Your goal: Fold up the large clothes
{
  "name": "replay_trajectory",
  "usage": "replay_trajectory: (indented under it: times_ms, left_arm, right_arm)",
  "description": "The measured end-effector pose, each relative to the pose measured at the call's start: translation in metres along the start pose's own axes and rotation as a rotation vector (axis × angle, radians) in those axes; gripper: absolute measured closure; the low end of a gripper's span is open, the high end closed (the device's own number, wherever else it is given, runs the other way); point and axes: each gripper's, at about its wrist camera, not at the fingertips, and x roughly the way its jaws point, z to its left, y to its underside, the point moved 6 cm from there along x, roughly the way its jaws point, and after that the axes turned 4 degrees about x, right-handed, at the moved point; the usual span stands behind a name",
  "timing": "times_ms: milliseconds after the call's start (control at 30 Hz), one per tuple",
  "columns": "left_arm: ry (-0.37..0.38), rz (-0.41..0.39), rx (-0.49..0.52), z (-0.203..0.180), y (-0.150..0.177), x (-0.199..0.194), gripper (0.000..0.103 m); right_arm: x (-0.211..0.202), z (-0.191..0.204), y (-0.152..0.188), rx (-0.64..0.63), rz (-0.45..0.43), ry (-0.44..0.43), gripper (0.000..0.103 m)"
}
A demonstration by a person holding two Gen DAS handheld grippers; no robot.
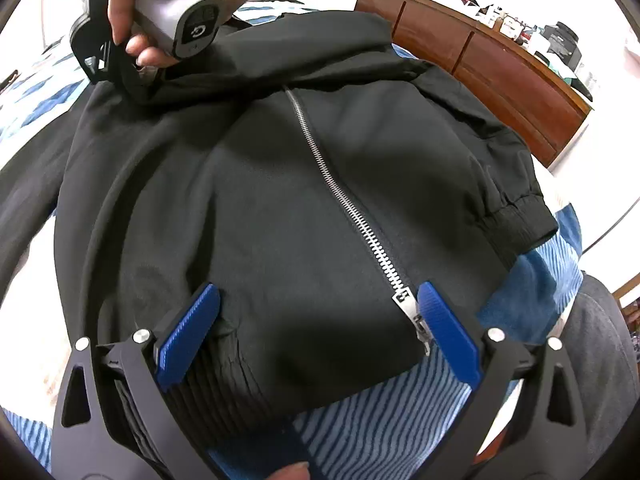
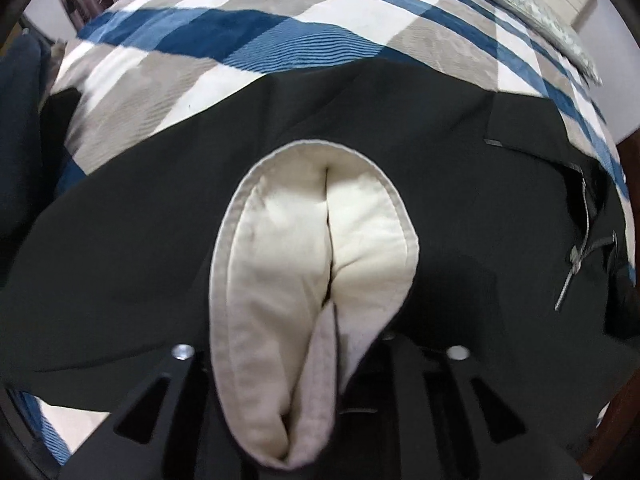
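Observation:
A black zip-up jacket (image 1: 280, 184) lies on a blue, white and grey plaid bedspread (image 1: 380, 420). Its silver zipper (image 1: 340, 196) runs down the front. My left gripper (image 1: 318, 296) is open, its blue fingers (image 1: 188, 332) straddling the ribbed hem near the zipper pull. My right gripper (image 1: 120, 64) shows at the far collar end in the left wrist view, shut on the jacket's hood. In the right wrist view the cream hood lining (image 2: 312, 280) sits pinched between the jaws, hiding the fingertips, with the black jacket (image 2: 120, 240) spread beyond.
A wooden dresser (image 1: 500, 72) with cluttered items stands at the back right. The bedspread (image 2: 280, 32) stretches beyond the jacket. A grey patterned pillow (image 2: 540, 20) lies at the far right. A person's leg (image 1: 600, 360) is at the right edge.

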Motion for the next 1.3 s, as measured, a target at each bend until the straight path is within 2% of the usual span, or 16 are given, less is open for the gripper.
replay_trajectory:
  times_ms: [33, 67, 233, 300, 367, 433, 500, 633, 700, 800, 900, 1100, 1233, 1300]
  left_arm:
    - [0.004, -0.001, -0.004, 0.0, 0.0, 0.0, 0.006]
    - [0.009, -0.001, -0.01, 0.001, -0.001, -0.001, 0.006]
    - [0.01, -0.04, -0.027, 0.005, -0.009, -0.011, 0.006]
    - [-0.004, -0.063, -0.031, 0.008, -0.015, -0.015, 0.006]
    - [0.005, -0.081, -0.054, 0.012, -0.019, -0.017, 0.006]
    - [0.023, -0.063, -0.083, 0.014, -0.019, -0.013, 0.006]
    - [0.029, -0.048, -0.097, 0.015, -0.017, -0.009, 0.006]
    - [-0.002, -0.109, -0.079, 0.012, -0.019, -0.021, 0.006]
    - [-0.007, -0.109, -0.071, 0.009, -0.017, -0.02, 0.006]
    - [0.007, -0.068, -0.086, 0.008, -0.012, -0.009, 0.006]
    - [0.01, -0.099, -0.115, 0.011, -0.012, -0.012, 0.006]
    - [0.031, -0.072, -0.131, 0.012, -0.006, -0.004, 0.006]
    - [0.035, -0.05, -0.1, 0.007, -0.002, 0.003, 0.006]
    - [0.04, -0.047, -0.097, 0.006, -0.001, 0.006, 0.006]
  right_arm:
    - [-0.004, 0.0, 0.003, 0.011, 0.004, -0.053, 0.018]
    - [-0.013, 0.002, 0.008, 0.01, 0.003, -0.118, 0.009]
    - [-0.061, 0.008, 0.024, -0.035, -0.071, -0.248, 0.009]
    - [-0.09, -0.003, 0.026, -0.004, -0.124, -0.321, 0.009]
    - [-0.108, -0.024, 0.025, 0.02, -0.171, -0.336, 0.005]
    - [-0.118, -0.066, 0.024, 0.065, -0.223, -0.29, 0.005]
    - [-0.12, -0.129, 0.027, 0.167, -0.279, -0.231, 0.005]
    - [-0.112, -0.24, 0.049, 0.39, -0.344, -0.147, 0.005]
    - [-0.099, -0.278, 0.065, 0.482, -0.342, -0.161, 0.005]
    - [-0.07, -0.33, 0.085, 0.595, -0.329, -0.149, 0.005]
    - [-0.047, -0.363, 0.092, 0.635, -0.312, -0.123, 0.005]
    - [0.002, -0.408, 0.09, 0.705, -0.213, -0.067, 0.004]
    - [0.023, -0.433, 0.088, 0.762, -0.185, -0.101, 0.004]
    - [0.027, -0.434, 0.085, 0.75, -0.163, -0.081, 0.004]
